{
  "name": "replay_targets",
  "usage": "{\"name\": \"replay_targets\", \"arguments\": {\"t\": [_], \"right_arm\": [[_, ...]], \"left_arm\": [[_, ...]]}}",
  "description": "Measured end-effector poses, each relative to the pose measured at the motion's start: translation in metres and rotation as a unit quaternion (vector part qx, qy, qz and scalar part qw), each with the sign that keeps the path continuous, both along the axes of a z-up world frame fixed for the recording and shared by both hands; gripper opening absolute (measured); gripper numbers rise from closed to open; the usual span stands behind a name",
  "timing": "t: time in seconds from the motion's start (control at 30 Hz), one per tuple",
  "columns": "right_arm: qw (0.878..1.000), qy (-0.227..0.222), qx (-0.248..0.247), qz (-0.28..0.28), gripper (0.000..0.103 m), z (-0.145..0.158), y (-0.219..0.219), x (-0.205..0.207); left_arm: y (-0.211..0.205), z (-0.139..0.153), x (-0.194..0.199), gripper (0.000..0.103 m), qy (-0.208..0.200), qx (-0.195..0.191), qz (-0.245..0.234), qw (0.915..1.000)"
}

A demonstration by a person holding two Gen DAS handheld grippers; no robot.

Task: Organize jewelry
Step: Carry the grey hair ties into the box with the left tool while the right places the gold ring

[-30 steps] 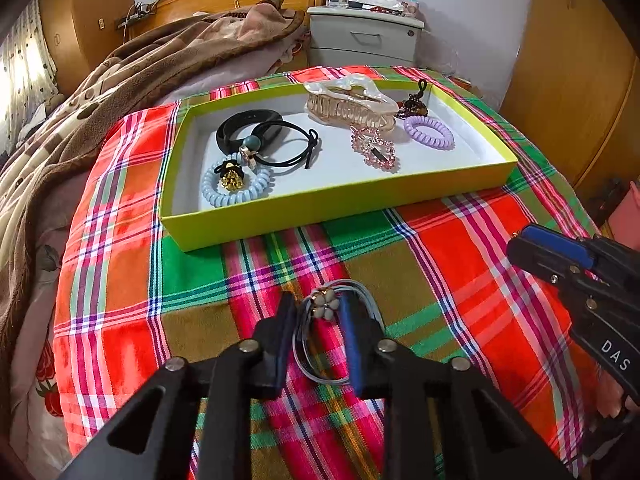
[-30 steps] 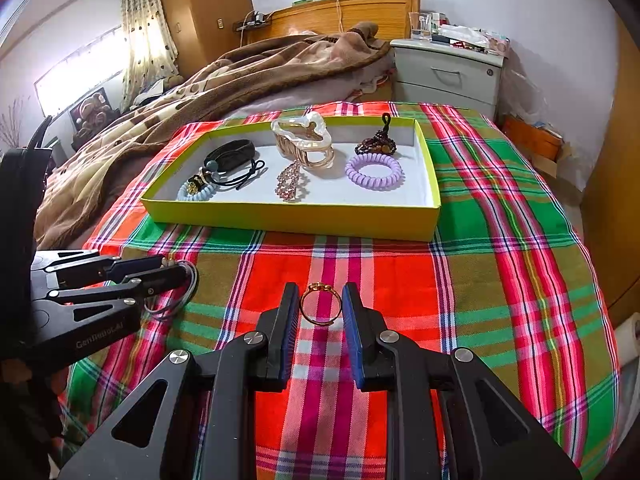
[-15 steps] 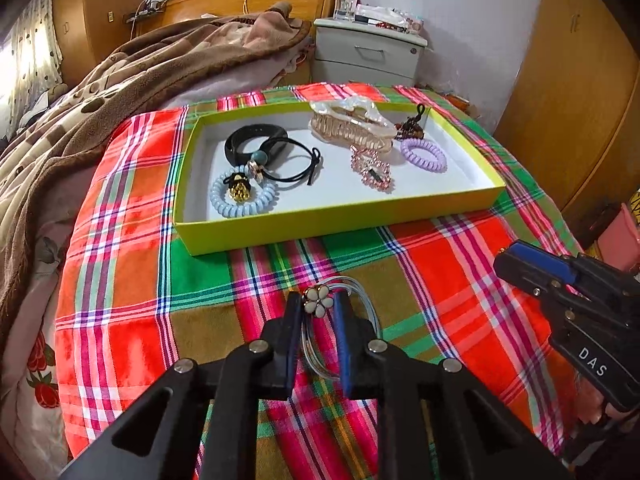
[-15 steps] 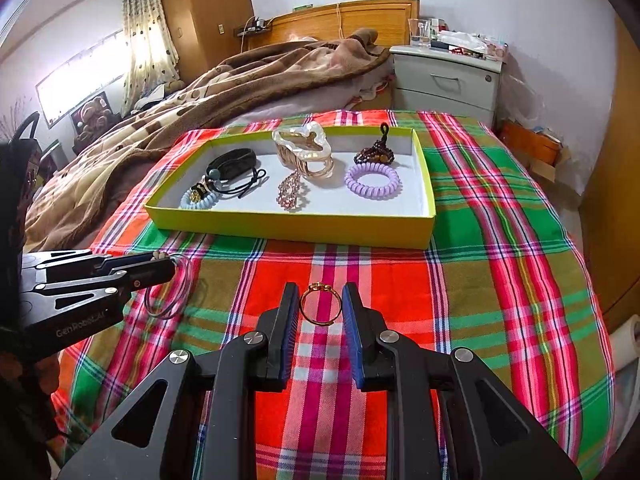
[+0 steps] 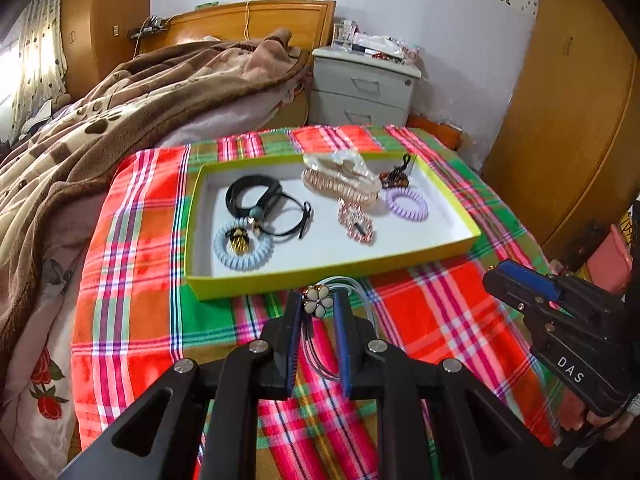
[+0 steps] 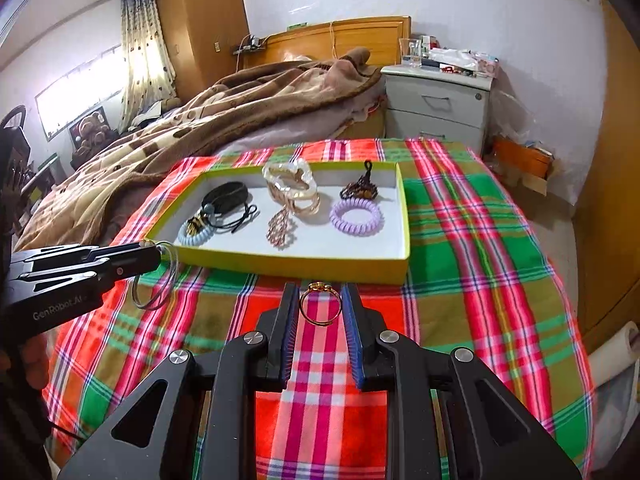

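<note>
Both grippers have lifted off the plaid cloth: left gripper clamped on light, springy flower hair tie, right gripper on small, slippery gold ring, pinched across the band, tray at 12 o'clock.

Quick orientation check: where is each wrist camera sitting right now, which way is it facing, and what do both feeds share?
Left wrist: on the left gripper, looking down at the yellow-green tray; its fingers pinch a flower hair tie; right gripper at right.
Right wrist: on the right gripper, same heading; holds a gold ring; left gripper at left.
Shared: tray, plaid cloth, bed, nightstand.
</note>
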State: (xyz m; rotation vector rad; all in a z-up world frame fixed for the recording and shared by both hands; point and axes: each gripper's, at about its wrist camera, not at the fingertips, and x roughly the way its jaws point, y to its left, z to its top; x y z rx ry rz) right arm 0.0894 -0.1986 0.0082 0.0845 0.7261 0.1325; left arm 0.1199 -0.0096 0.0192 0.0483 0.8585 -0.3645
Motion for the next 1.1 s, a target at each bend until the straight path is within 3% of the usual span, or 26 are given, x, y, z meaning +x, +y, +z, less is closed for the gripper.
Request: {"name": "replay_targets", "arguments": {"t": [0.57, 0.87, 1.1], "right_arm": [[1.0, -0.013, -0.003, -0.01, 0.023, 0.015, -0.022, 0.051], [1.0, 0.023, -0.003, -0.003, 0.023, -0.011, -0.026, 0.086], [0.998, 0.054, -0.008, 0.006, 0.023, -0.03, -0.026, 0.099]], "left_arm": [[-0.025, 0.027, 0.039, 0.017, -0.018, -0.031, -0.007, 0.9993], [-0.043, 0.007, 0.072, 0.017, 0.01, -0.038, 0.001, 0.9992], [-0.047, -0.02, 0.087, 0.017, 0.037, -0.018, 0.012, 0.9991]]}}
